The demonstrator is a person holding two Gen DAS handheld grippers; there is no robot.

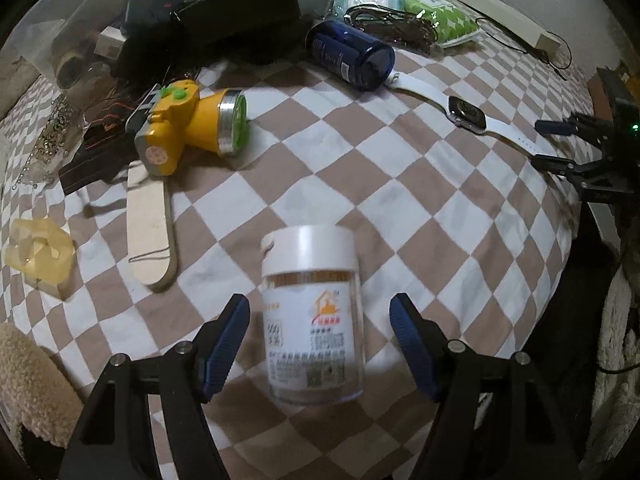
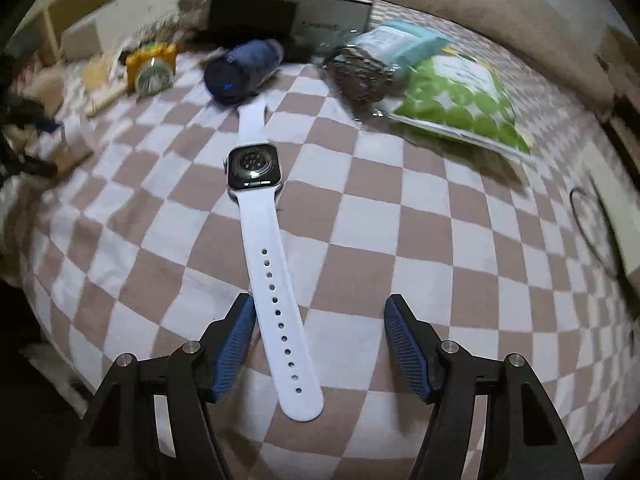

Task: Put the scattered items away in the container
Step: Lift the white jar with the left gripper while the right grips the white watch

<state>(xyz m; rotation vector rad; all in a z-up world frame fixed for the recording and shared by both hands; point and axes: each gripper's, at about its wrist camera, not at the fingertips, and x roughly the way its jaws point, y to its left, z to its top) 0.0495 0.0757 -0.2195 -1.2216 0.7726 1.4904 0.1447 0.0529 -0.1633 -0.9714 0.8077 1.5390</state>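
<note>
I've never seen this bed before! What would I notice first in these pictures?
Probably the white-capped jar standing upright on the checkered cloth, between the open left gripper fingers. Next, the white smartwatch lies face down, its holed strap reaching between the open right gripper fingers. Farther back sit a yellow toy camera and a blue bottle on its side.

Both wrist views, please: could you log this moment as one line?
left gripper: open, around jar | right gripper: open, over watch strap | nothing held
</note>
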